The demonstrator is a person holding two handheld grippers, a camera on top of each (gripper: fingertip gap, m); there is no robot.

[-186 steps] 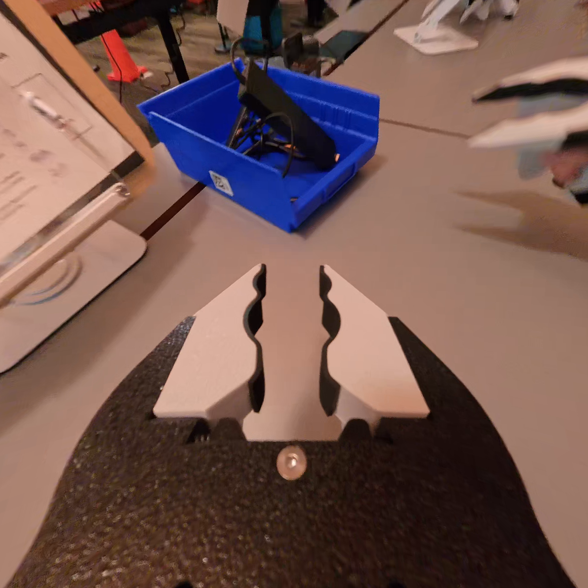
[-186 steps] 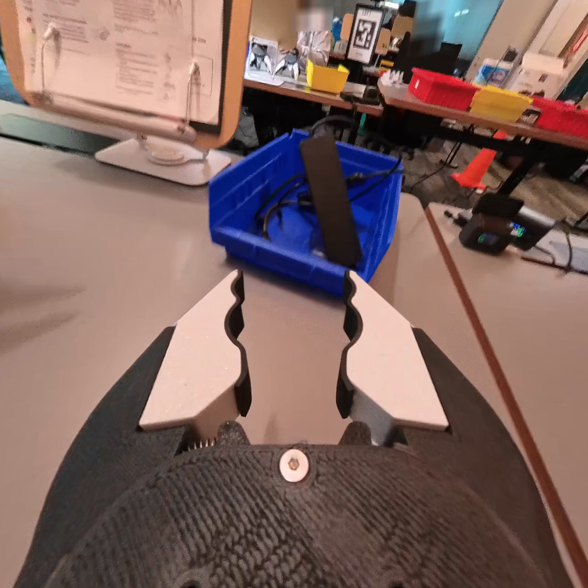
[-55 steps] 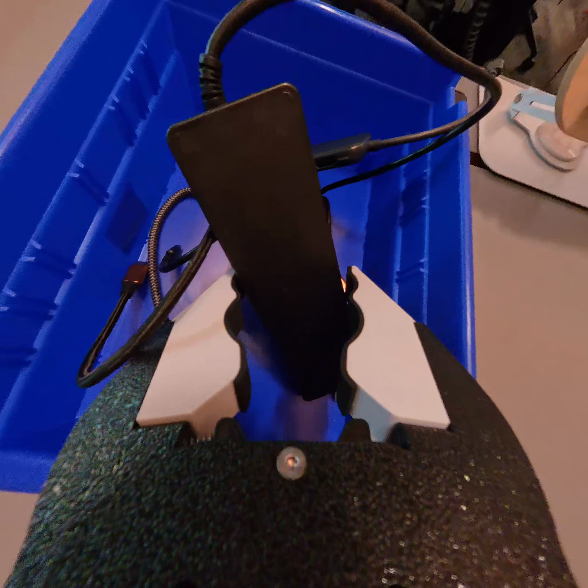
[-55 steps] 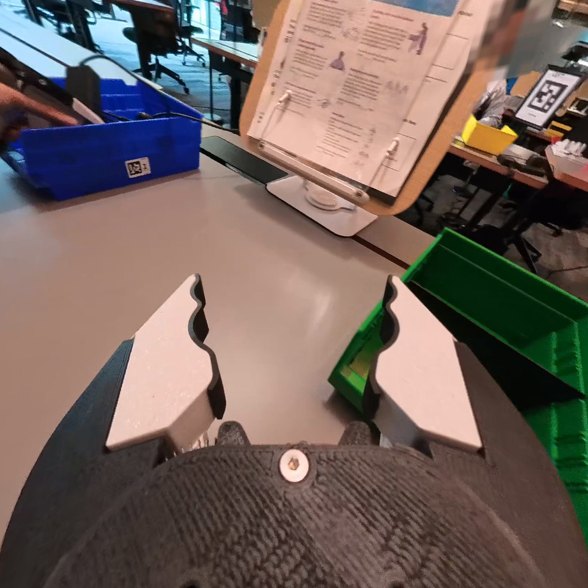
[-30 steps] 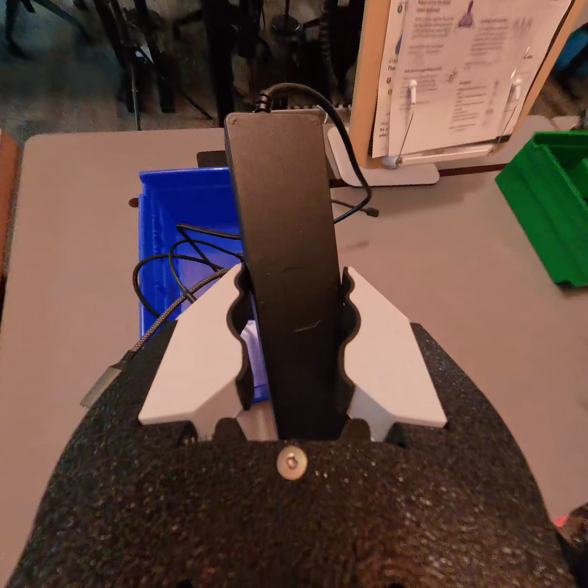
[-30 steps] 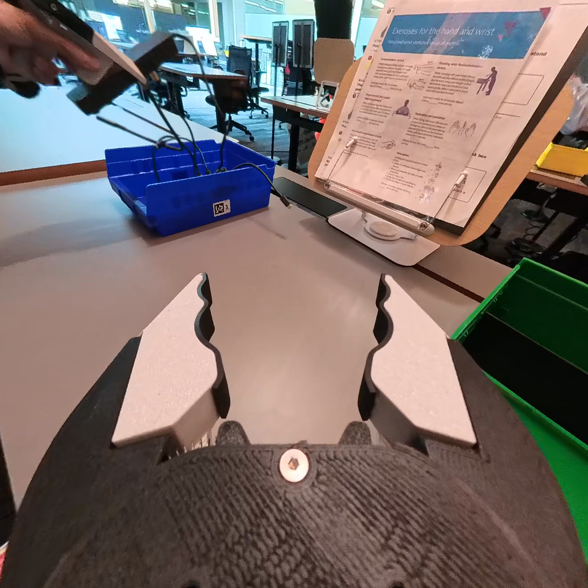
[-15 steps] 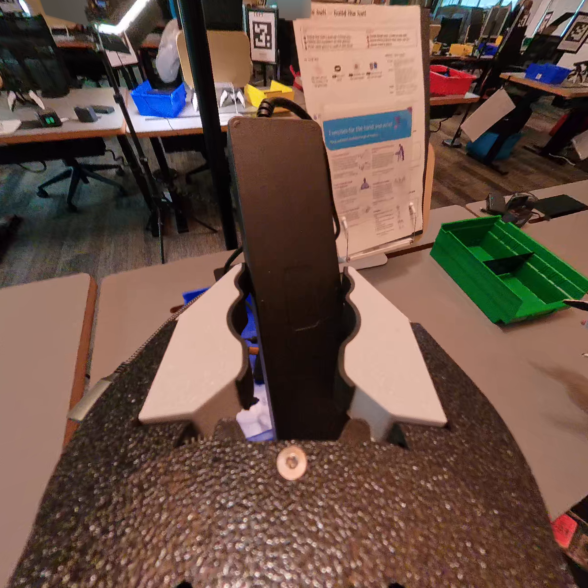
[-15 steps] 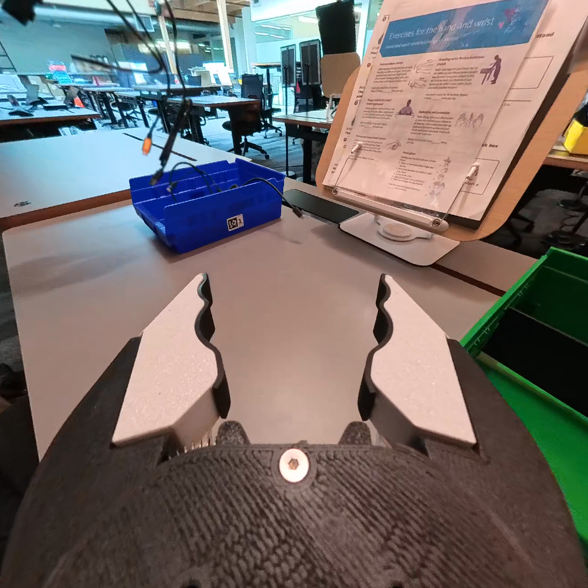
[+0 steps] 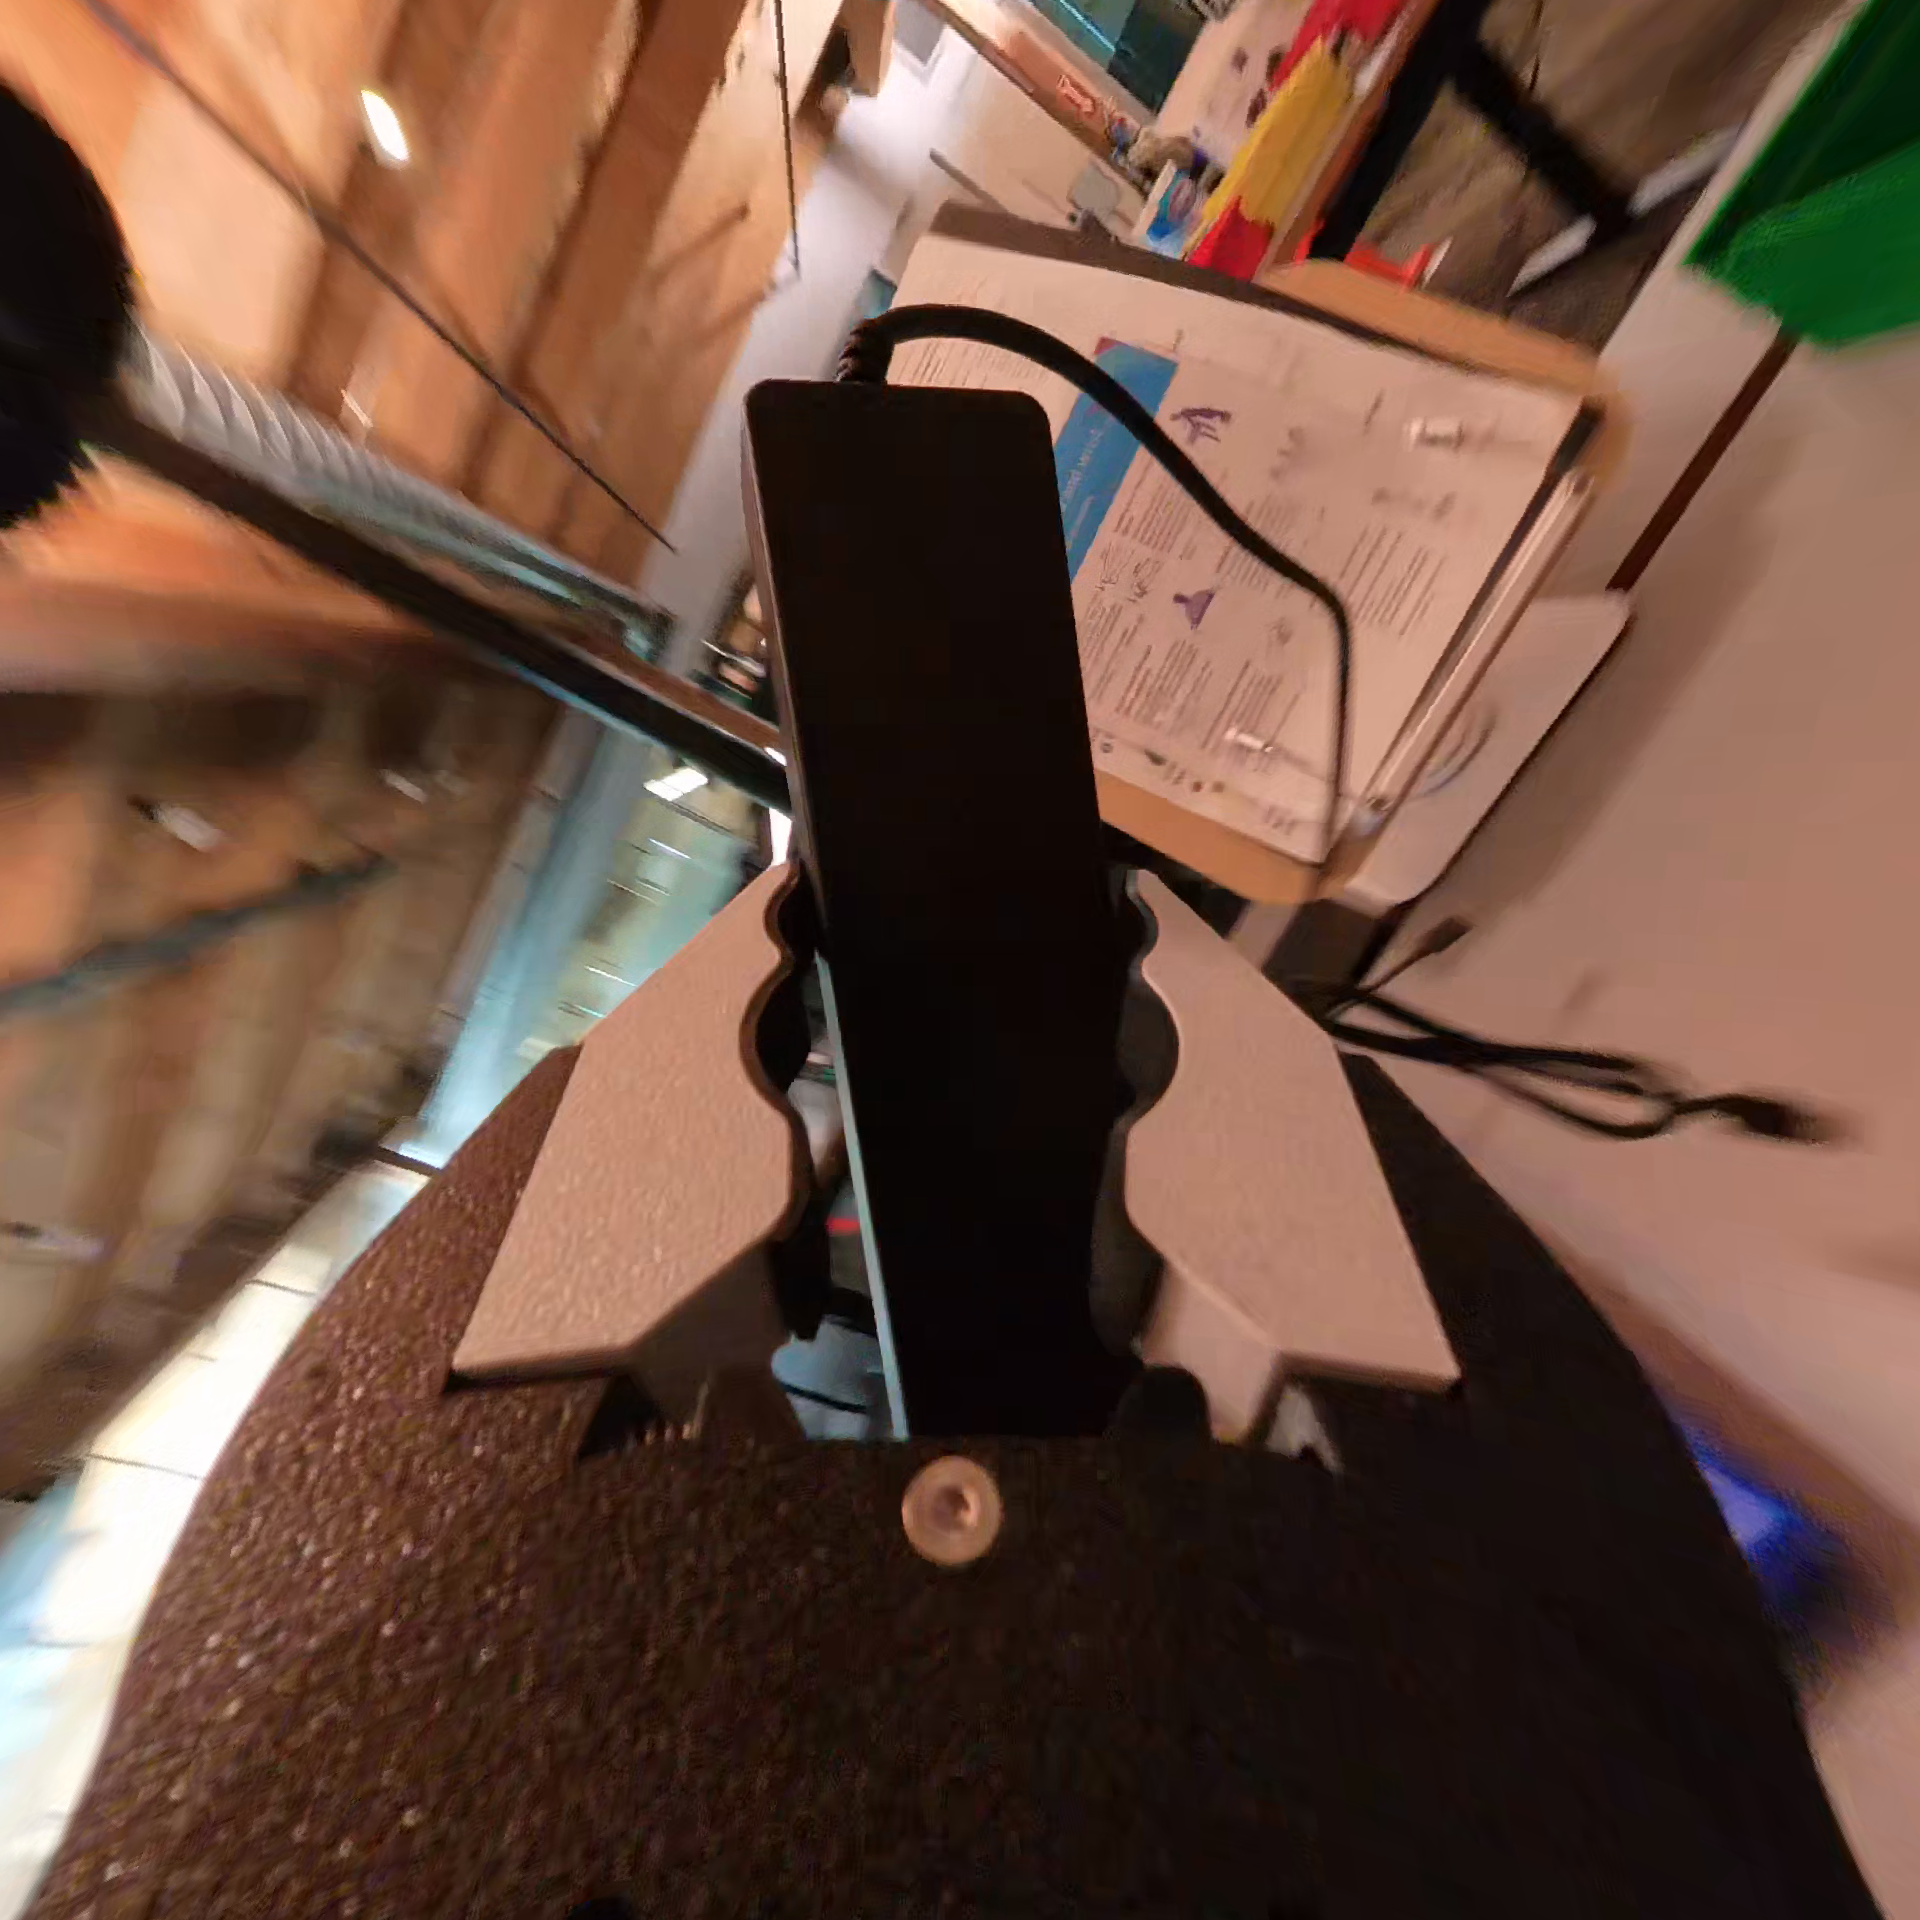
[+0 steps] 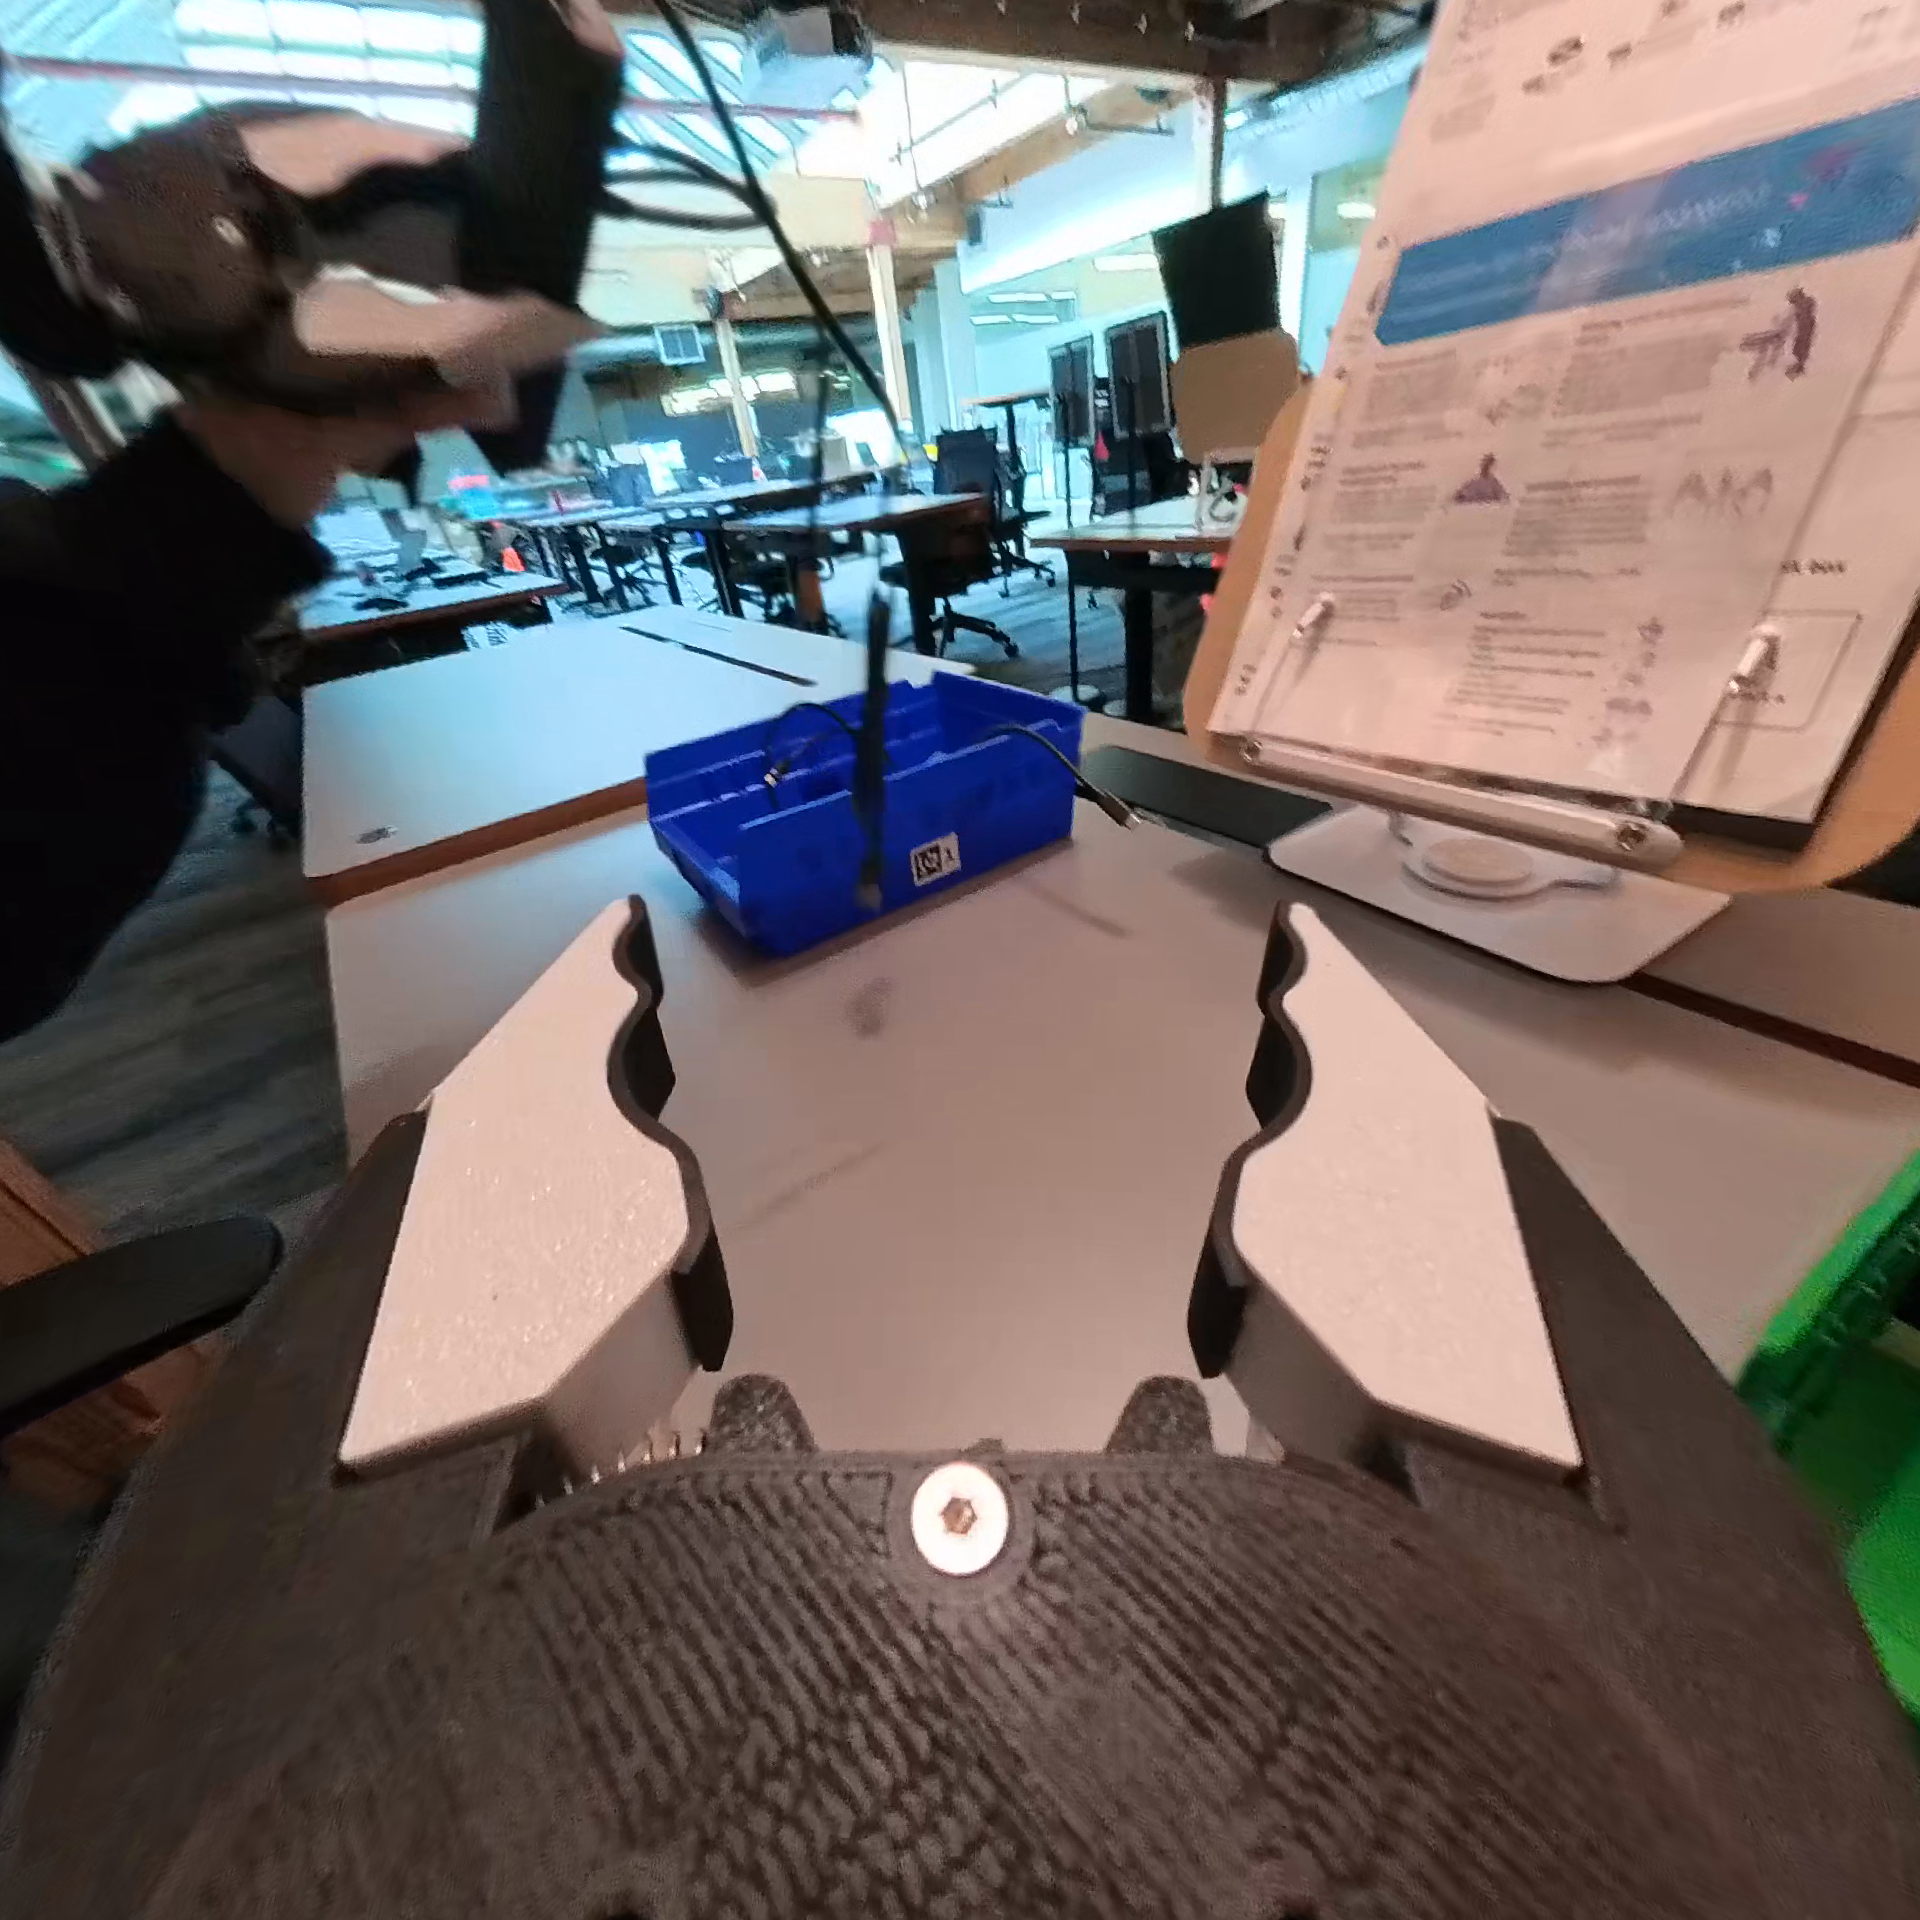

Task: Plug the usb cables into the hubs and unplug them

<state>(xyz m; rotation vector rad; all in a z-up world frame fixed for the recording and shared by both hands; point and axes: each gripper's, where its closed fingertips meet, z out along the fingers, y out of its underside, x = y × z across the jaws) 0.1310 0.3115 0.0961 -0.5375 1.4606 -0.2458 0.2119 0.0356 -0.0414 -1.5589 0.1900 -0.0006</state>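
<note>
My left gripper (image 9: 961, 914) is shut on a long black USB hub (image 9: 935, 727) and holds it high in the air, rolled on its side. The hub's own black cable (image 9: 1226, 509) leaves its far end. In the right wrist view the left gripper (image 10: 343, 260) with the hub (image 10: 540, 177) shows at the upper left, and black cables (image 10: 873, 727) hang from it over the blue bin (image 10: 862, 800). My right gripper (image 10: 956, 997) is open and empty above the grey table (image 10: 987, 1122). More cable ends (image 9: 1558, 1081) lie at the right of the left wrist view.
A document stand with printed sheets (image 10: 1621, 499) stands at the back right of the table. A green bin (image 10: 1849, 1403) sits at the right edge. A cable end (image 10: 1101, 800) lies over the blue bin's side. A person's dark sleeve (image 10: 114, 665) is at the left.
My left gripper has lifted the hub farther and rolled sideways, so its view now tilts toward the ceiling. Cables now hang lower over the blue bin. The right gripper stays open, nearly still.
</note>
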